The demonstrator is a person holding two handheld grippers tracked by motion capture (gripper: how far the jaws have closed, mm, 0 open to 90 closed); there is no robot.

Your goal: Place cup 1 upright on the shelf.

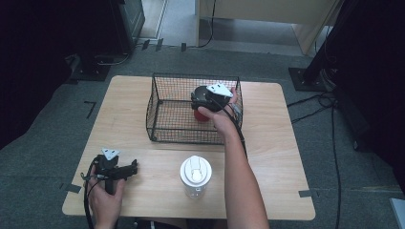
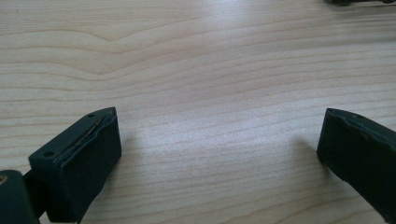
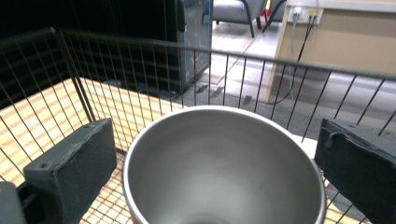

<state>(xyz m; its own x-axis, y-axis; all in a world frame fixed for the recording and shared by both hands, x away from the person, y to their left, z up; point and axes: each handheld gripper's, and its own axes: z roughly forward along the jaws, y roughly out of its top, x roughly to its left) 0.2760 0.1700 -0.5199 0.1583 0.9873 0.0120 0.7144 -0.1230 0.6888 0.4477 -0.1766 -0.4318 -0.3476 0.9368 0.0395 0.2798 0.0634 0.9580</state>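
Item: steel cup (image 3: 224,168), red outside, standing upright inside the wire basket (image 1: 162,119) at its right end. Right gripper (image 1: 206,101) wide around it, pads clear, apparently letting go. Left gripper (image 1: 125,169) wide, empty, parked on the table (image 1: 267,157).

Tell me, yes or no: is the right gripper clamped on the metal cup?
No: the right gripper has its jaws wide apart, clear of the metal cup rim on both sides.
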